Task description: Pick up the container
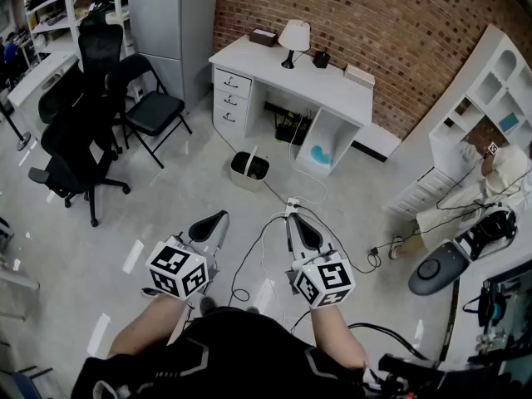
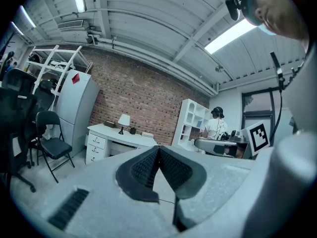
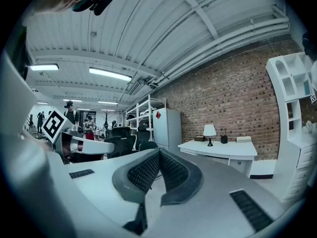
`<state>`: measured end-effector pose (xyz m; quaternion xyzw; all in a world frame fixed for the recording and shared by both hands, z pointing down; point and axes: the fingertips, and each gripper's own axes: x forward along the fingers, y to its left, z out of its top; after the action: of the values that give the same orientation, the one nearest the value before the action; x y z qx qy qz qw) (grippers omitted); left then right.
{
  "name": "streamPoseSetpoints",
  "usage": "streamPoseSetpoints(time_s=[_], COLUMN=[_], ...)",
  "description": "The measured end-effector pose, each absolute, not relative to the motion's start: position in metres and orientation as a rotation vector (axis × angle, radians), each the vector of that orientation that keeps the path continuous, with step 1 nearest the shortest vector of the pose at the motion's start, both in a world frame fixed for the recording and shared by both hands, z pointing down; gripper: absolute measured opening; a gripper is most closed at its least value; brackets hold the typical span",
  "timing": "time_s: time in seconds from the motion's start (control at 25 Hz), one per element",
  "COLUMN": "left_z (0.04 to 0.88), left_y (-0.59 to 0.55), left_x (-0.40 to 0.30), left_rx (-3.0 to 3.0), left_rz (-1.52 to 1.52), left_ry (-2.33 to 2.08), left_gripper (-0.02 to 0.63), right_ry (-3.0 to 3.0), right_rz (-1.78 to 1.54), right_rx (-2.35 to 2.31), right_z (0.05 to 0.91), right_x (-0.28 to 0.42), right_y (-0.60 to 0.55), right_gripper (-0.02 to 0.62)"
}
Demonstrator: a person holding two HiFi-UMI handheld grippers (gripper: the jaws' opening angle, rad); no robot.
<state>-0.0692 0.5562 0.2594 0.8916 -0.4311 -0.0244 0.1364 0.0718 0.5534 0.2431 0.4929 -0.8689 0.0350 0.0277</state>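
Left tool (image 1: 212, 223) and right tool (image 1: 298, 227) sat side by side low in the centre of the head view. Each had its ribbed pads pressed together with nothing between them, as both gripper views confirmed. They pointed level across the room rather than down, which looked like a ready posture, not a reach. The likeliest container (image 1: 249, 170), a small white bin with a dark inside, stood on the floor (image 1: 166, 198) above them in the frame. It was just in front of the white bench (image 1: 332, 86) with its lamp (image 1: 293, 38), well apart from either tool. Cables (image 1: 274, 189) trailed between. By my judgement the pick-up had not begun: a tool would need to open and come down to it.
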Motion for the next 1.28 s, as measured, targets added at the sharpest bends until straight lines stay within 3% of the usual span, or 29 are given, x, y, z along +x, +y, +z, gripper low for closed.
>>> streamPoseSetpoints(time_s=[0.6, 1.28], left_z=[0.258, 0.275], left_y=[0.547, 0.524], left_x=[-0.090, -0.170], left_rx=[2.580, 2.551], left_rz=[-0.104, -0.100], left_ry=[-1.249, -1.235], left_gripper=[0.011, 0.011], right_ry=[-2.711, -2.679], right_rz=[0.137, 0.183], right_rx=[1.553, 1.547], right_z=[0.236, 0.257], right_x=[0.056, -0.016], right_y=[0.539, 0.507], right_gripper=[0.007, 0.008])
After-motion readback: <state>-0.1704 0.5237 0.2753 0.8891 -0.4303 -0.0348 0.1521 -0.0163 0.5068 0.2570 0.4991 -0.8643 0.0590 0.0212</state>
